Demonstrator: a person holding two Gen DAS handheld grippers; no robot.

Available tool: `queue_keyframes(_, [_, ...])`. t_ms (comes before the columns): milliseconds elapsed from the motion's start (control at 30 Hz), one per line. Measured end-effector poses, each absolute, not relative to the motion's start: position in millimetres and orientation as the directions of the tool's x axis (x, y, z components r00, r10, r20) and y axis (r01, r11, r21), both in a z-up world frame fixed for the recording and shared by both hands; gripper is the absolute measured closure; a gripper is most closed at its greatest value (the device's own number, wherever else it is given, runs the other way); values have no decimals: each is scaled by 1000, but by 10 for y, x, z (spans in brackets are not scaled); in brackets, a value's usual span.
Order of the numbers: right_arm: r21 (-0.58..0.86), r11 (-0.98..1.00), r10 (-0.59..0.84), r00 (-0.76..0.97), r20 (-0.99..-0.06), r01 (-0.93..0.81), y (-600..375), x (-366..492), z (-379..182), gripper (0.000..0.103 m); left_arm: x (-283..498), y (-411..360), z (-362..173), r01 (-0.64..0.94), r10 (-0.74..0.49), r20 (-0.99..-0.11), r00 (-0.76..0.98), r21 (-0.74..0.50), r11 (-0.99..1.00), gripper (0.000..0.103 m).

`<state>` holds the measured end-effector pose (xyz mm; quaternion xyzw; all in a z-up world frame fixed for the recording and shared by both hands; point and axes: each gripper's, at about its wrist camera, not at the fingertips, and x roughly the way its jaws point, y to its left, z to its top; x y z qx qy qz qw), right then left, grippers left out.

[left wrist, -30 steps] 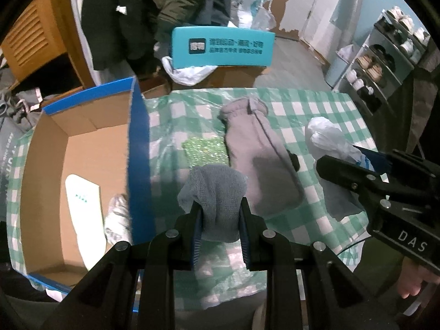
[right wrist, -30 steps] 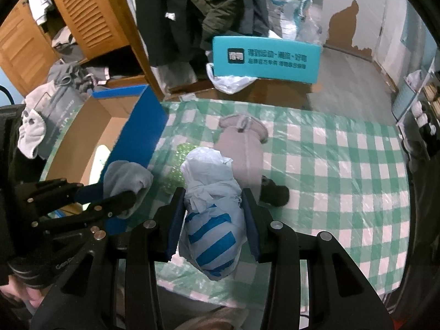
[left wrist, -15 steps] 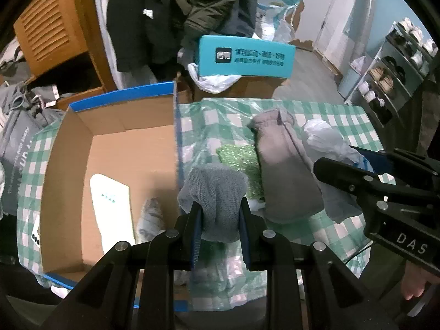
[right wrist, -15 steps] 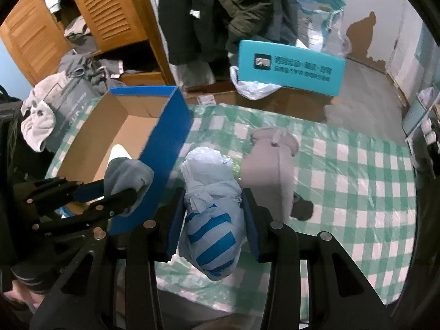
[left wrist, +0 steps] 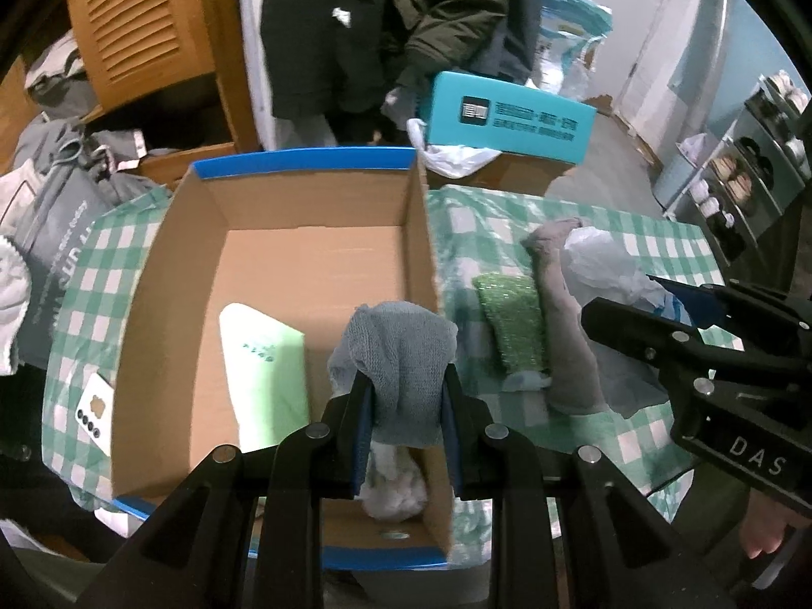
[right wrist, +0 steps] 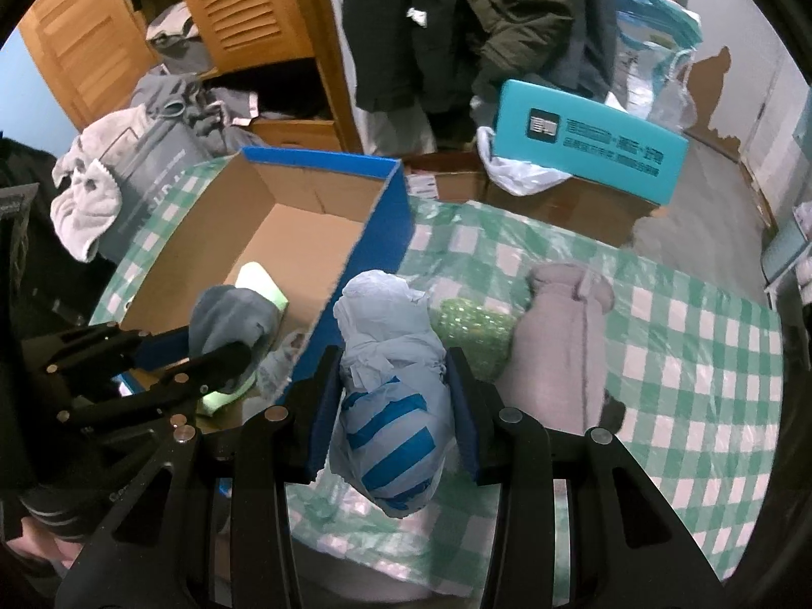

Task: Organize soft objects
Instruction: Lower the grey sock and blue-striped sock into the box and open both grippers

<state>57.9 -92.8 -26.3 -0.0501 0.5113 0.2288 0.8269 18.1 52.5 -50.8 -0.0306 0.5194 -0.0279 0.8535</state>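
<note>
My left gripper (left wrist: 406, 396) is shut on a grey knitted sock (left wrist: 401, 355) and holds it above the right side of the open cardboard box (left wrist: 284, 188). The box holds a pale green pack (left wrist: 266, 355) and a white crumpled cloth (left wrist: 396, 487). My right gripper (right wrist: 393, 391) is shut on a white and blue striped plastic bag (right wrist: 393, 406), above the checked tablecloth (right wrist: 685, 355) just right of the box wall (right wrist: 375, 248). A grey mitten (right wrist: 558, 350) and a green sparkly sponge (right wrist: 472, 325) lie on the cloth.
A white phone (left wrist: 94, 408) lies on the cloth left of the box. A teal box (left wrist: 507, 116) stands behind the table. Hanging coats (right wrist: 457, 15), a wooden cabinet (right wrist: 238, 10) and piled clothes (right wrist: 127, 162) are behind. Shoe shelves (left wrist: 746, 162) stand at far right.
Both grippers have moved left with their loads. The left gripper with the sock has gone from over the tablecloth to over the box. The right gripper has come close to the box wall.
</note>
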Motion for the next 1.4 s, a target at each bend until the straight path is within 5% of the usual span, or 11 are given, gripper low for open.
queue_keyframes(1100, [190, 828, 381, 279, -882, -528, 128, 707, -426, 63, 194, 1358, -670, -150, 57, -896, 441, -11, 989, 79])
queue_keyframes(1400, [203, 835, 374, 257, -891, -511, 131, 745, -507, 57, 202, 1412, -702, -178, 81, -900, 428, 4, 984, 68])
